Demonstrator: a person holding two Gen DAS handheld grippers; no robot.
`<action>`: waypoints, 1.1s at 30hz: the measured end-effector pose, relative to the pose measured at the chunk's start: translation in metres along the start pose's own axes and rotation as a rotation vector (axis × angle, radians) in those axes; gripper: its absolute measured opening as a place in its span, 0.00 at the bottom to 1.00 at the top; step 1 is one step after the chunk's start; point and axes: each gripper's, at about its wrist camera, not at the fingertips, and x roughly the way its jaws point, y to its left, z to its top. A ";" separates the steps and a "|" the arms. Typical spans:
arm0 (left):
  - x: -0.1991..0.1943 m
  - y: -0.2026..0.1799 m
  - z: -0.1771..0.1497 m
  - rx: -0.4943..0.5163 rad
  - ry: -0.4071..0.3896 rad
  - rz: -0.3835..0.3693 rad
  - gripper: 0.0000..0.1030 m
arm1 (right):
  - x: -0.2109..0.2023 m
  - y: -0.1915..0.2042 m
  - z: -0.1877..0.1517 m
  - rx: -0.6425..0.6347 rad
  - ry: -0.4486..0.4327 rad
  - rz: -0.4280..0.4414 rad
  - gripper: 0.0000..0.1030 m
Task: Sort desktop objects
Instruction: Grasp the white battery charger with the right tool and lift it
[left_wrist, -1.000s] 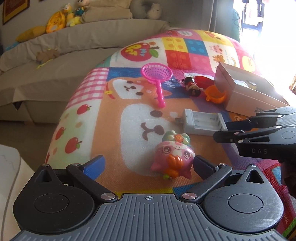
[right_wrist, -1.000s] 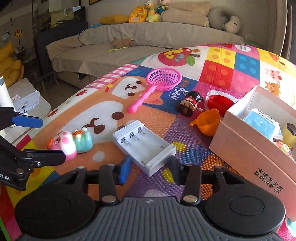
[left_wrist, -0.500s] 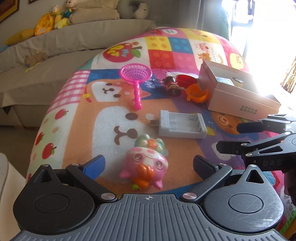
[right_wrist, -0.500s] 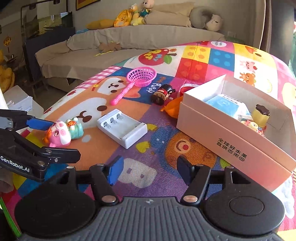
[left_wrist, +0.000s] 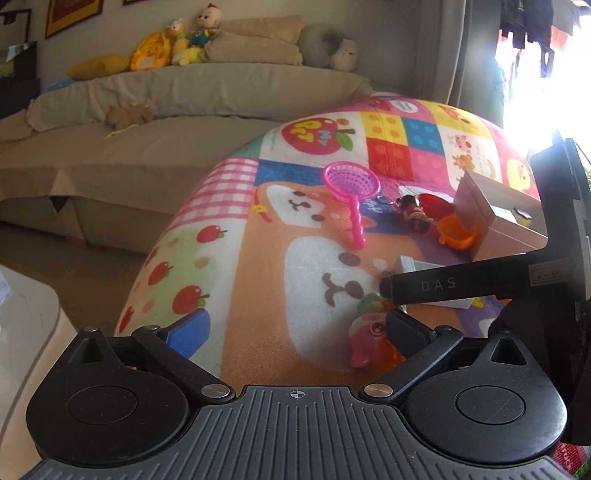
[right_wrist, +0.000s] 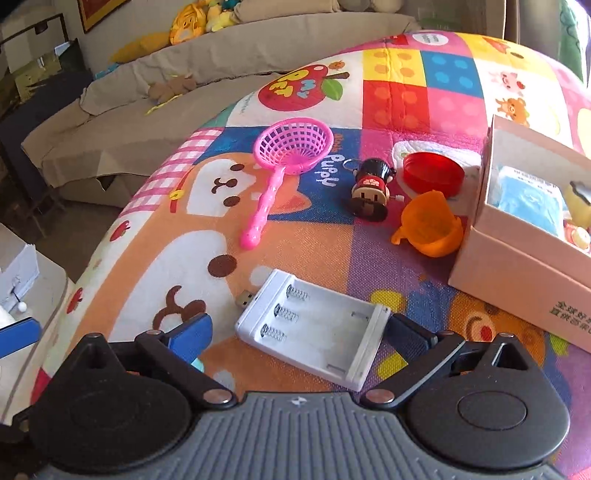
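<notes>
Daylight enters from a window (left_wrist: 546, 66) at the far right, where the left wrist view burns out to pure white and a pale haze washes over the adjacent play mat (left_wrist: 424, 140) and the pink box (left_wrist: 491, 206). The sofa (left_wrist: 147, 122) on the far left sits in softer, dimmer light. The right wrist view is evenly lit, with saturated colours and short, soft shadows under the toys. Fisheye distortion bows the mat into a dome and bends the frame edges. Nearby black gripper parts appear slightly soft, without motion blur.
</notes>
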 end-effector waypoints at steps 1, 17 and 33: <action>-0.001 0.002 -0.001 -0.005 0.000 0.001 1.00 | 0.000 0.001 -0.001 -0.018 -0.004 -0.013 0.95; 0.014 -0.025 -0.011 0.049 0.098 -0.114 1.00 | -0.068 -0.083 -0.056 0.004 -0.067 -0.094 0.86; 0.047 -0.131 -0.013 0.271 0.172 -0.283 1.00 | -0.100 -0.157 -0.104 0.224 -0.124 -0.201 0.97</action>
